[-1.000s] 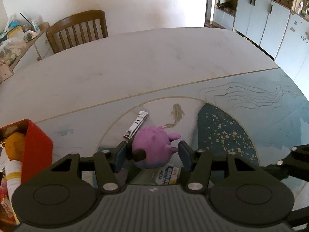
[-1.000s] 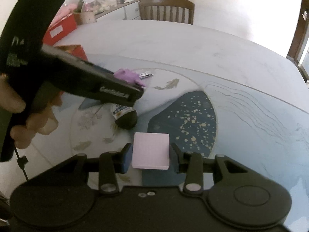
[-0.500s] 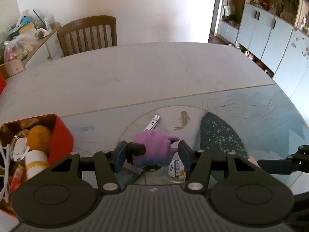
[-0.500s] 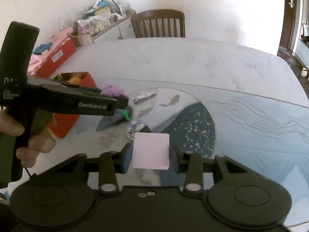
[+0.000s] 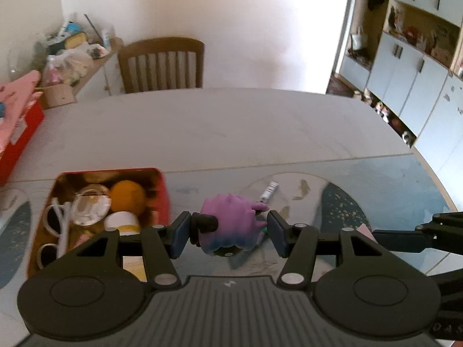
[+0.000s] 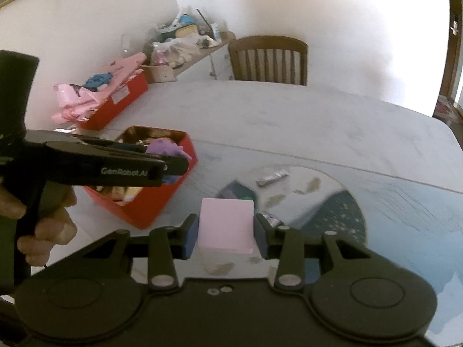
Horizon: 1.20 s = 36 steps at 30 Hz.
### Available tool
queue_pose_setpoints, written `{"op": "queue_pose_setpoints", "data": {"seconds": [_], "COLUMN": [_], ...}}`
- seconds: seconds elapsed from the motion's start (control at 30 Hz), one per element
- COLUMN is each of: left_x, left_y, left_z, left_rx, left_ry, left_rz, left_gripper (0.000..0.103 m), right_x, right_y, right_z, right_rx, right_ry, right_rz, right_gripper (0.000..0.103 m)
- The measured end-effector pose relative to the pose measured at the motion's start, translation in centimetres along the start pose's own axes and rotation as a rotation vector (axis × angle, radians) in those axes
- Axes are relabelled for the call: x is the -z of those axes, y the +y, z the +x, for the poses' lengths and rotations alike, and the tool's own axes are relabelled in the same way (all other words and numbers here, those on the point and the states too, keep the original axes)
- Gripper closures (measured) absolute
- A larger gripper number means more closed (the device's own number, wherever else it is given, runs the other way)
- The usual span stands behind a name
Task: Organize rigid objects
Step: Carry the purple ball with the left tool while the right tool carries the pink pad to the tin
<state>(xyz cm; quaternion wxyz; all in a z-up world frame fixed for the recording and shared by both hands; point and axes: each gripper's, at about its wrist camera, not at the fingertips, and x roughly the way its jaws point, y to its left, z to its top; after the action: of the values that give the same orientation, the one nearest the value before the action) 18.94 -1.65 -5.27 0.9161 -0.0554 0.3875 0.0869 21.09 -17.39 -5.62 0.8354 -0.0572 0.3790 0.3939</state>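
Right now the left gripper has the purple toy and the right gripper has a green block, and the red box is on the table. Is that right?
Almost. The block in the right gripper is pale pink, not green, as the right wrist view shows. The rest holds: the left gripper has the purple toy, and the red box is on the table.

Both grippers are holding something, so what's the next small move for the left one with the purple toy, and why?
Probably carry the left gripper a little further left, over the red box, before letting go. The purple toy is clamped between its pads and hangs above the table just right of the box's near wall, not yet above the opening.
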Motion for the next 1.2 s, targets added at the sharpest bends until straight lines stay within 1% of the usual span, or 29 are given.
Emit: {"op": "queue_pose_setpoints", "data": {"seconds": [0.3,0.63,0.83,0.97,1.13,1.2], "left_x": [0.8,1.1,0.5,-0.2,-1.2,-1.5], "left_y": [5.7,12.0,16.0,18.3,19.8,20.0], "left_z": [-2.8,-3.3,-2.1,-0.6,1.4,2.2], "left_rx": [-0.026,-0.047,-0.060,-0.060,-0.049,-0.037], "left_ry": [-0.025,-0.027,-0.027,-0.015,-0.006,-0.006], "left_rz": [-0.050,-0.064,-0.076,-0.086,-0.062,-0.048], "left_gripper": [0.047,0.047,0.047,0.047,0.047,0.047], "right_x": [-1.8,-3.4,-4.2,-4.7,-5.3,-5.5], "right_y": [5.3,10.6,13.4,15.2,16.8,17.2], "right_z": [1.2,4.3,7.3,9.5,12.1,13.2], "right_rx": [-0.025,-0.045,-0.038,-0.028,0.000,-0.001], "right_ry": [-0.026,-0.016,0.016,0.044,0.062,0.078], "right_rz": [-0.045,-0.091,-0.119,-0.150,-0.212,-0.218], "right_gripper": [0.062,0.062,0.062,0.062,0.062,0.062]}}
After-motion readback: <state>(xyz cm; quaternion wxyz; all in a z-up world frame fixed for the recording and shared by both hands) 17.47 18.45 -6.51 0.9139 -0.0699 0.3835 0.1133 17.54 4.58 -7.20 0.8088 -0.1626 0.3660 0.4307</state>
